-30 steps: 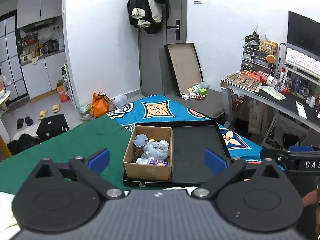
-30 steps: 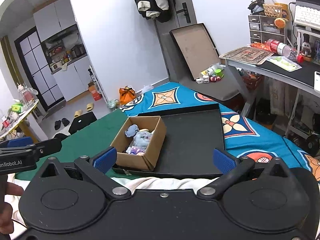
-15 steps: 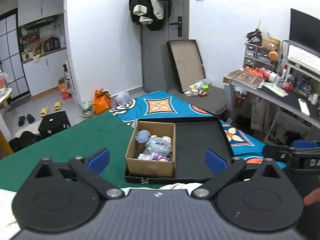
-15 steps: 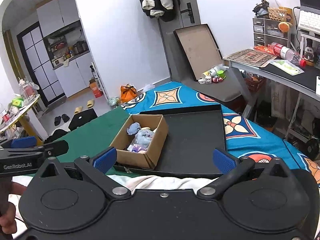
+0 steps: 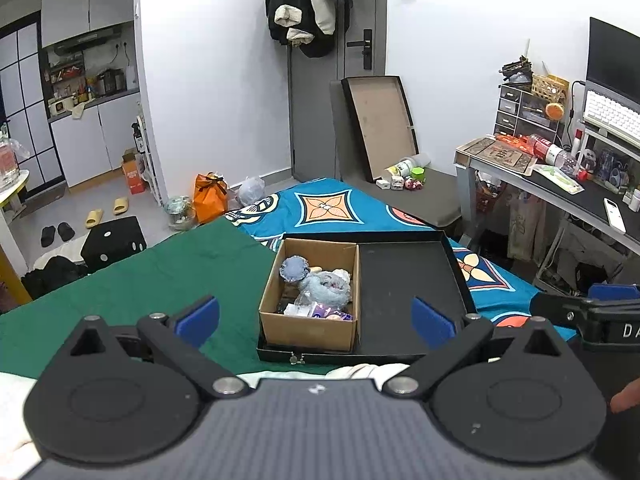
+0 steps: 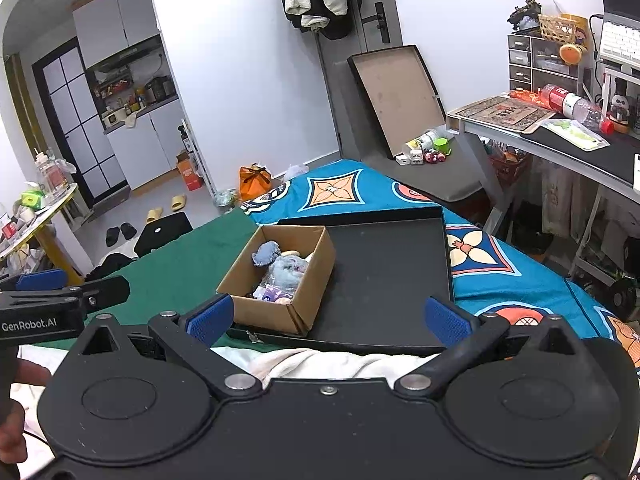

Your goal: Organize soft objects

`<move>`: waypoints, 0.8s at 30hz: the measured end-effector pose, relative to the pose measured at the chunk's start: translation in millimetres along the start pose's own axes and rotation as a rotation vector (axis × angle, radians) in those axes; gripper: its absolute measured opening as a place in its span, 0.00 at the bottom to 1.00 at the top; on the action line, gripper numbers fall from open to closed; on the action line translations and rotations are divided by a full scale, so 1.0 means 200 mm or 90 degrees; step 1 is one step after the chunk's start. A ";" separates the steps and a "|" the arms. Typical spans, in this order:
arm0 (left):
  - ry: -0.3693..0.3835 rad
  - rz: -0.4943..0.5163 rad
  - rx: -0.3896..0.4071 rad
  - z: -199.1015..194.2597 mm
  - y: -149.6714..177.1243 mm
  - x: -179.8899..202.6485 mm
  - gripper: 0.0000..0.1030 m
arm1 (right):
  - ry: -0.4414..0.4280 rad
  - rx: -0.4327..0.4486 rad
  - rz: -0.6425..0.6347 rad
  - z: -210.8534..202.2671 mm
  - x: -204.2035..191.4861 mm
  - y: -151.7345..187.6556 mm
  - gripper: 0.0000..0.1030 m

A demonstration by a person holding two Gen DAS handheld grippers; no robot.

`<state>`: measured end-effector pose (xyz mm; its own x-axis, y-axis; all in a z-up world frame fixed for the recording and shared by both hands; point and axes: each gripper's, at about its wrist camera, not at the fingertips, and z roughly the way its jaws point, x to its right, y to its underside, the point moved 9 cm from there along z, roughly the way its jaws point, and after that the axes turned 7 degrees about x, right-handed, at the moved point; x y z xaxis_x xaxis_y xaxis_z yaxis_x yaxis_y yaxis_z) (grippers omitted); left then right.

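An orange bag (image 5: 210,197) sits on the floor. Yellow slippers (image 5: 105,212) lie left of it. A dark jacket (image 5: 306,4) hangs above it.

The right gripper (image 6: 327,318) is wide apart and holds nothing; its blue pads (image 6: 209,317) stand above a white cloth (image 6: 320,362). Ahead, a black tray (image 6: 384,272) lies on a bed with a green cover (image 6: 180,264) and a blue patterned cover (image 6: 500,264). A cardboard box (image 6: 280,276) sits in the left part of the tray. Inside it are a pale blue soft toy (image 6: 286,270), a round blue fluffy thing (image 6: 265,253) and some small packets (image 6: 272,293). At the left edge the left gripper (image 6: 64,296) shows, with a hand (image 6: 16,412) below it.
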<state>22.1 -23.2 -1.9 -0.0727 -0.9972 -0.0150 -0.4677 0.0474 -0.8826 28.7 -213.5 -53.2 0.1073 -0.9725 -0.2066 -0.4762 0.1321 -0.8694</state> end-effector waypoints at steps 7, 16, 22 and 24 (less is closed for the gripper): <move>0.005 -0.002 -0.005 0.01 0.00 0.00 0.98 | 0.005 -0.001 -0.001 -0.01 0.01 0.00 1.00; 0.009 0.001 -0.006 0.01 -0.01 0.00 0.98 | 0.007 -0.001 -0.002 0.00 0.00 -0.01 1.00; 0.006 -0.005 -0.011 0.04 -0.01 -0.02 0.98 | 0.009 -0.004 -0.002 0.00 0.00 -0.01 1.00; 0.006 -0.007 -0.013 0.04 -0.01 -0.02 0.98 | 0.009 -0.008 -0.002 0.01 0.00 -0.01 1.00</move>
<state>30.5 -19.9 -3.8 -0.0763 -0.9971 -0.0006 -0.4857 0.0377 -0.8733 30.3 -214.0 -52.9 0.0962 -0.9757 -0.1966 -0.4864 0.1263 -0.8645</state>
